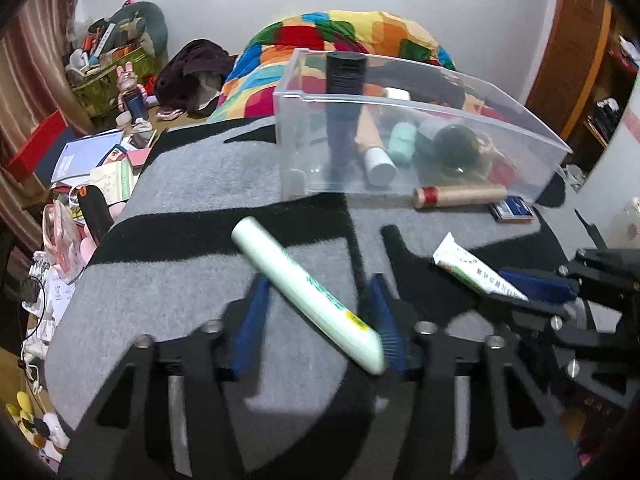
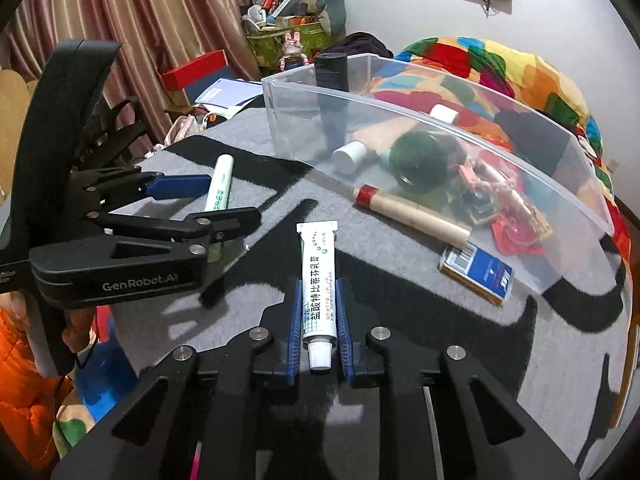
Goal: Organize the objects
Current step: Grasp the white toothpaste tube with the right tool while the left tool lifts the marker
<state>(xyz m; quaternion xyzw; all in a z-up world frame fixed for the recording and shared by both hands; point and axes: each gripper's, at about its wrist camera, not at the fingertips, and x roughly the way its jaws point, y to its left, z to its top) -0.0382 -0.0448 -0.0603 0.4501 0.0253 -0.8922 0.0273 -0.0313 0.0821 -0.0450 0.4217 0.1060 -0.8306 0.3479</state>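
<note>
Cluttered bedroom surroundings frame the scene: striped curtains, a heap of boxes and toys in the corner, and a bright patchwork quilt [image 2: 500,68] behind the grey-and-black felt-covered worktop [image 1: 192,184]. On that worktop stands a clear plastic bin [image 2: 400,108] that already holds a tall black bottle [image 1: 345,80], a white-capped beige tube [image 2: 352,154] and a dark green round jar [image 2: 420,160]. Just in front of the bin's wall lie a tan cardboard cylinder with a red band [image 2: 412,212] and a small blue box [image 2: 478,272].

The left tongs [image 1: 320,320] are spread wide around a pale green plastic tube [image 1: 308,296], which lies slantwise between the blue pads; one end seems to touch the right-hand pad, but nothing is clamped. The right tongs [image 2: 319,320] are nearly closed on a white ointment tube with green print [image 2: 318,280], pads against both sides near its capped end; whether it is lifted off the felt I cannot tell.

Both tubes look light. The ointment tube is probably soft-walled and would dent under a hard squeeze, so the stiffer shoulder near the cap is the safer hold. The green tube appears smooth and rounded, likely to roll or twist, so it should be taken square across its middle.
</note>
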